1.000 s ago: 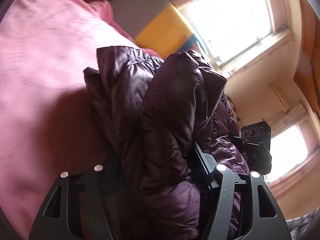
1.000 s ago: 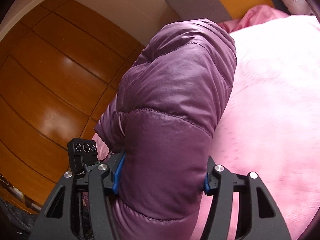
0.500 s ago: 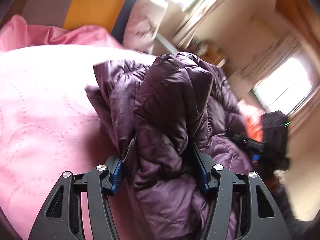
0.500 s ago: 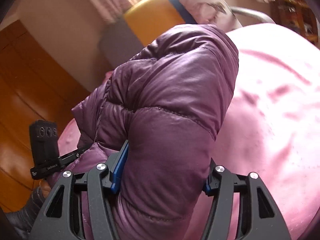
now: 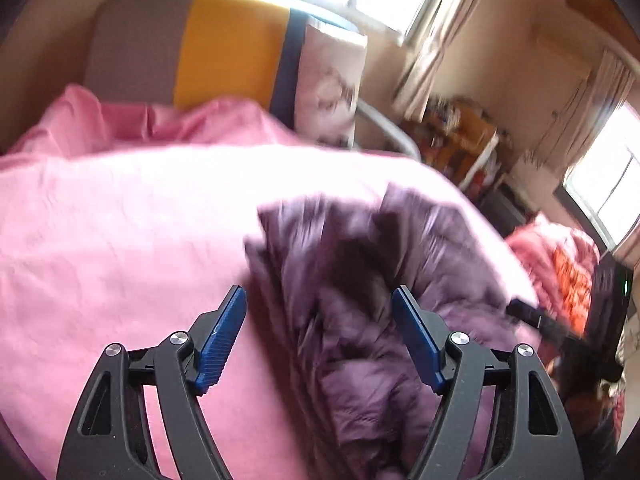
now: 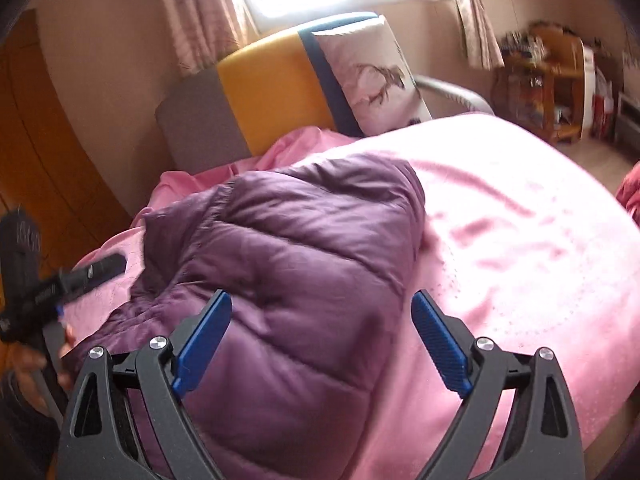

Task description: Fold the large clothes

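Observation:
A purple quilted puffer jacket (image 5: 360, 300) lies bunched on the pink bedspread (image 5: 120, 240); it is blurred in the left wrist view. My left gripper (image 5: 320, 312) is open, its blue pads on either side of the jacket without clamping it. In the right wrist view the jacket (image 6: 304, 264) lies folded on the bedspread (image 6: 520, 260). My right gripper (image 6: 322, 316) is open just above it, pads spread wide. The other gripper (image 6: 48, 288) shows at the left edge.
A grey, yellow and blue headboard cushion (image 6: 272, 80) and a white printed pillow (image 6: 372, 76) stand at the bed's head. A wooden wardrobe (image 6: 36, 152) is on the left. A cluttered shelf (image 6: 552, 80) stands by the far wall. A red-orange garment (image 5: 560, 264) lies on the right.
Both grippers held the jacket lifted and have opened. The jacket has dropped onto the bedspread and both cameras have swung toward the bed's head.

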Demonstrator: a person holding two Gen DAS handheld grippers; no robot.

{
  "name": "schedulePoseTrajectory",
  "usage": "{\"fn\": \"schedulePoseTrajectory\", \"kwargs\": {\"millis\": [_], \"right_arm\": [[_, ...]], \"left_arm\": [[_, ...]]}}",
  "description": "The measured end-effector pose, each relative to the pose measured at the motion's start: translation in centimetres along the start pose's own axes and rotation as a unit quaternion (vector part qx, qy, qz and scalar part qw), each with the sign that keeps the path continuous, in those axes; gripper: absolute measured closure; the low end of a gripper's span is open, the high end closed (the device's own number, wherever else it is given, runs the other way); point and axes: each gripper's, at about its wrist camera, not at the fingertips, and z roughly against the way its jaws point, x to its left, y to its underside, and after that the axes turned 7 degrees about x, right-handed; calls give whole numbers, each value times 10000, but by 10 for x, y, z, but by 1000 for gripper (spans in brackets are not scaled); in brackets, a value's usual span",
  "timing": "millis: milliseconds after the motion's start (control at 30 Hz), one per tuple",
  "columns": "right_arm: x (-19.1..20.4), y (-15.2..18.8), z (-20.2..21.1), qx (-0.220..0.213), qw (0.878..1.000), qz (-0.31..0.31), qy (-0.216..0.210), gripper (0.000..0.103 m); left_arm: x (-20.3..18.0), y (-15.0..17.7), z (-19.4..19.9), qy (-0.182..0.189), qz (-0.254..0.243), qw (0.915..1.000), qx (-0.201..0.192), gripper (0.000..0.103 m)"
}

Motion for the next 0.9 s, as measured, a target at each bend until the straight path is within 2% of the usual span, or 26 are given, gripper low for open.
{"fn": "schedulePoseTrajectory", "kwargs": {"millis": [67, 133, 167, 300, 400, 500, 667, 733, 800, 900], "right_arm": [[24, 10, 9, -10, 9997, 224, -66, 12], [53, 20, 10, 33, 9987, 506, 75, 12], [68, 9, -6, 80, 9981, 590, 135, 12], [98, 28, -23, 190, 9943, 944, 463, 10], [103, 49, -36, 248, 9923, 991, 699, 10], [108, 64, -54, 259, 9882, 1195, 924, 10], [117, 80, -73, 148, 9822, 1379, 1270, 10], [119, 81, -71, 212, 9815, 1363, 1329, 10], [120, 81, -69, 252, 9816, 1324, 1352, 10], [121, 81, -60, 252, 9831, 1222, 1341, 9]], "left_arm": [[-11, -8, 13, 172, -137, 9996, -177, 29], [-26, -21, 15, 367, -357, 9984, -223, 29], [-34, -21, 15, 420, -464, 9979, -190, 29], [-54, -27, -22, 338, -719, 9964, 294, 29], [-32, -19, -57, 69, -464, 9963, 720, 30], [-3, 0, -78, 64, -115, 9960, 884, 31], [20, 21, -82, 80, 167, 9969, 770, 31], [20, 24, -80, -68, 227, 9970, 740, 23], [28, 27, -76, -18, 536, 9959, 724, 16], [29, 33, -51, -230, 649, 9966, 459, 13]]}}
